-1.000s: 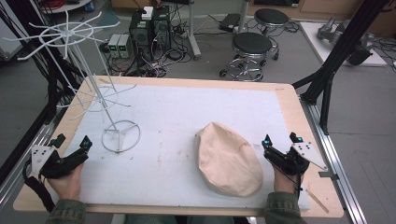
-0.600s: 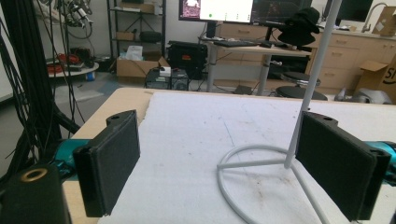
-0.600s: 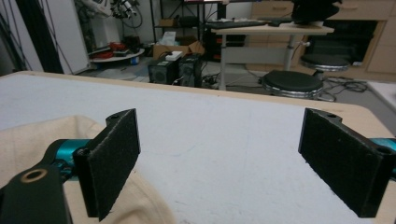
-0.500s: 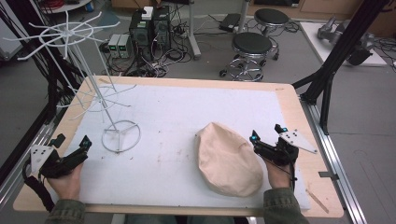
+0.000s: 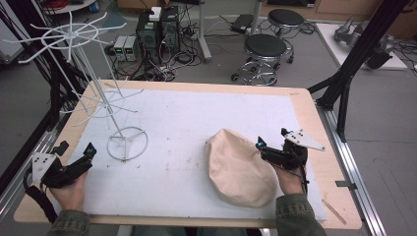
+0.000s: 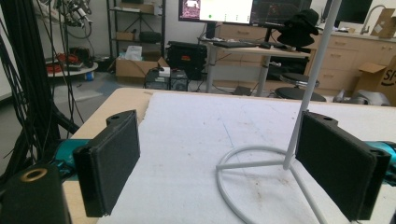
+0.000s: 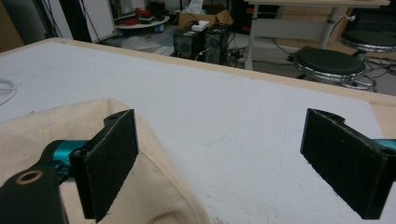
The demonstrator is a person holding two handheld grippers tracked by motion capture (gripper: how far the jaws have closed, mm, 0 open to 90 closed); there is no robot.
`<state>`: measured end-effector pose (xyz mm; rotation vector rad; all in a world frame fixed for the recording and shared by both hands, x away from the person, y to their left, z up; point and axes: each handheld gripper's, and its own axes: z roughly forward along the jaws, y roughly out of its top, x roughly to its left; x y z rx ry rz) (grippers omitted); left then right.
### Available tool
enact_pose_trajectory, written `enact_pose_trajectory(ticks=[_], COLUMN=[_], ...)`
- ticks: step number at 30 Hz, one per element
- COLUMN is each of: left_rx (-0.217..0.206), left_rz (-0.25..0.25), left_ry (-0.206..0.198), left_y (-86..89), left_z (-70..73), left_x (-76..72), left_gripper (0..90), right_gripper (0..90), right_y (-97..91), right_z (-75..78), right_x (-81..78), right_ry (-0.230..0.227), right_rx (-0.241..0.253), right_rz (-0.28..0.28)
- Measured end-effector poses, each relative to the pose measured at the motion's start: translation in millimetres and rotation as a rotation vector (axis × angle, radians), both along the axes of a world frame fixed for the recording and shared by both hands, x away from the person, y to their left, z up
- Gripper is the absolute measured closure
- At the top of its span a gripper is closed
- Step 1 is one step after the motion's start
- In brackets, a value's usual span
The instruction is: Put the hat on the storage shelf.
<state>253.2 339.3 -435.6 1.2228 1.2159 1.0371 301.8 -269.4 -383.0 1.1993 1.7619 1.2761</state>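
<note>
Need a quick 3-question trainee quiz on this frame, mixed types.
1. True or false: the right gripper is shut on the beige cloth cap.
2. Which gripper is nearest the white wire rack's ring base?
A. left
B. right
3. Fill in: the cap lies on the white ____ mat.

Key:
1. False; its jaws stand wide open at the cap's edge.
2. A, the left gripper.
3. foam
</note>
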Motion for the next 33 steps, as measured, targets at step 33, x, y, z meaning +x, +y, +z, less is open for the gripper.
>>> enact_pose_trajectory(ticks=[33], left_rx=[-0.016], left_rz=[0.003], left_ry=[0.004], left_y=[5.8], left_z=[-0.7], left_x=[-0.3], left_gripper=[14.2], right_gripper=[10.5], right_y=[23.8], right_z=[-21.2], right_x=[33.4], right_ry=[0.278], right_rx=[-0.183], right_rz=[0.148])
